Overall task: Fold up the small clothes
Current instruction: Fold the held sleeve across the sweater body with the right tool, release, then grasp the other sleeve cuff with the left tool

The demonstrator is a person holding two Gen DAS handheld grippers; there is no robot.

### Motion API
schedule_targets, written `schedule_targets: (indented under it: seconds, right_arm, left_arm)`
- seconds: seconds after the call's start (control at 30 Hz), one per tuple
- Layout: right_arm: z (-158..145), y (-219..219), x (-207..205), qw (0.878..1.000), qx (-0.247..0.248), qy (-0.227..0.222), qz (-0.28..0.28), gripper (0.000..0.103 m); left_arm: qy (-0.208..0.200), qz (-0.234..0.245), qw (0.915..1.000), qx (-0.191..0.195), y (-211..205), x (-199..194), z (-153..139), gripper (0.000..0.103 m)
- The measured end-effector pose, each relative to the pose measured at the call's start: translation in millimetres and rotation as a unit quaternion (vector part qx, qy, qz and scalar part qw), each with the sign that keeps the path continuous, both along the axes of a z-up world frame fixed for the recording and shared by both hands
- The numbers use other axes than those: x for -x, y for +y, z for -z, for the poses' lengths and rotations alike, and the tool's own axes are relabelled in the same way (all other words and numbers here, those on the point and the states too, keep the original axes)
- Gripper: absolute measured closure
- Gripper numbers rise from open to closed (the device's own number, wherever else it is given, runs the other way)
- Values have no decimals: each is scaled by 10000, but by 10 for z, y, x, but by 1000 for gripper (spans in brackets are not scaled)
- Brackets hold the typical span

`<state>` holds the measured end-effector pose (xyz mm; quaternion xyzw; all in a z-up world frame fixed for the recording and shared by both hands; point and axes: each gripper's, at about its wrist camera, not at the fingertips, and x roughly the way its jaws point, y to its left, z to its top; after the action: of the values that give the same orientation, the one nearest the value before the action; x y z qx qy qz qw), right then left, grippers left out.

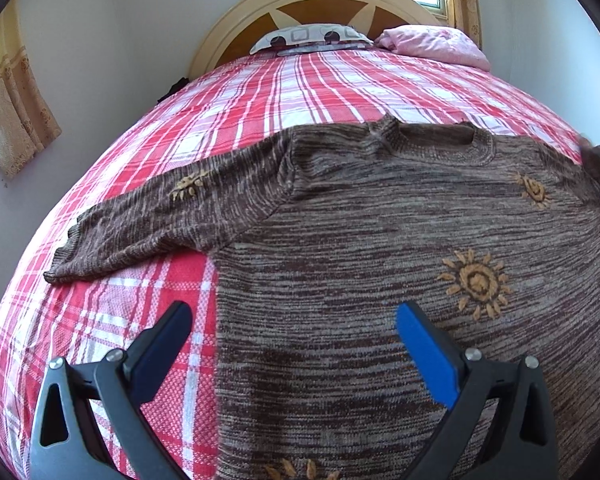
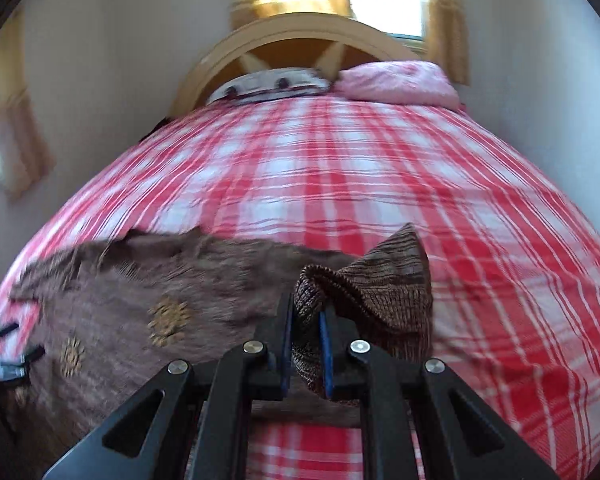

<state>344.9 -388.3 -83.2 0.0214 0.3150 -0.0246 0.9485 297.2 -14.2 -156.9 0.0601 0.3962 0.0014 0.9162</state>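
Sweater of brown marled knit with orange embroidered suns [image 1: 380,220] lies spread flat, front up, on a bed covered by a red-and-white plaid sheet [image 1: 260,92]; its neck points toward the arched wooden headboard [image 1: 316,4]. One sleeve [image 1: 160,224] stretches out flat across the plaid. A crumpled pink blanket [image 1: 432,44] and a patterned pillow [image 1: 312,38] sit by the headboard. The left gripper [image 1: 294,344] hovers over the sweater's lower edge, jaws wide apart, nothing between them. The right gripper [image 2: 306,334] is clamped on the ribbed cuff of the other sleeve [image 2: 376,284], lifted off the sheet.
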Motion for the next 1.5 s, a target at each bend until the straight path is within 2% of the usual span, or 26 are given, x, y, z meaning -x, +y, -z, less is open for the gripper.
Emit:
schedule_targets:
  seconds: [0.13, 0.23, 0.27, 0.33, 0.4, 0.5, 0.57, 0.67, 0.77, 0.83, 0.9, 0.97, 1.03, 1.2, 1.33, 1.4, 1.43, 1.5]
  right_arm:
    - [217, 669, -105, 9930, 488, 456, -977, 92]
    - [394, 942, -96, 9868, 785, 636, -1267, 89]
    - [423, 950, -90, 9859, 723, 676, -1348, 83]
    - [454, 877, -27, 9851, 403, 705, -1517, 46]
    - [431, 700, 140, 9858, -5, 538, -1593, 45]
    - [371, 452, 402, 9913, -12, 181, -1300, 45]
    - [322, 230, 529, 9941, -212, -105, -1058, 45]
    - [315, -161, 705, 9971, -495, -479, -315, 45]
    - [372, -438, 779, 9928, -1014, -617, 175, 45]
    - [367, -551, 837, 9887, -1243, -770, 324, 44]
    - [385, -607, 894, 9856, -1363, -914, 397, 44]
    - [407, -609, 913, 9852, -1365, -944, 435, 36]
    - [440, -613, 933, 9848, -1349, -974, 503, 34]
    - [495, -736, 935, 9829, -1490, -918, 579, 34]
    - [541, -766, 863, 9830, -1572, -730, 601, 34]
    - [543, -751, 858, 9837, -1543, -714, 581, 34]
    - [550, -737, 852, 9842, -1518, -706, 578, 34]
    - [551, -715, 841, 9853, -1456, -691, 574, 34]
  left_arm:
    - [-20, 123, 9999, -18, -39, 20, -11, 0]
    - [-26, 279, 9996, -20, -84, 60, -47, 1]
    - [-2, 355, 9994, 37, -98, 74, -68, 4]
    - [51, 518, 9986, 137, -146, 105, -115, 7]
    - [11, 712, 9974, 126, -253, 139, -193, 9]
    - [-92, 1133, 9935, 28, -530, 173, -339, 16]
    - [-173, 1427, 9896, -50, -778, 177, -439, 23]
    - [-230, 1823, 9829, -134, -1199, 162, -571, 27]
    - [-270, 2140, 9763, -204, -1623, 122, -645, 26]
    - [-317, 2302, 9720, -347, -1882, 60, -634, 26]
    - [-168, 2479, 9681, -336, -2126, -37, -573, 27]
    - [-26, 2484, 9681, -319, -2292, -144, -500, 39]
    - [222, 2492, 9680, -201, -2441, -266, -400, 48]
    - [662, 2399, 9684, -136, -2686, -459, -149, 49]
    - [602, 2385, 9692, -113, -2737, -509, -124, 48]
    - [658, 2444, 9674, 13, -2725, -527, -138, 63]
    - [733, 2493, 9656, 102, -2720, -561, -130, 86]
    - [821, 2436, 9658, 335, -2647, -597, -151, 92]
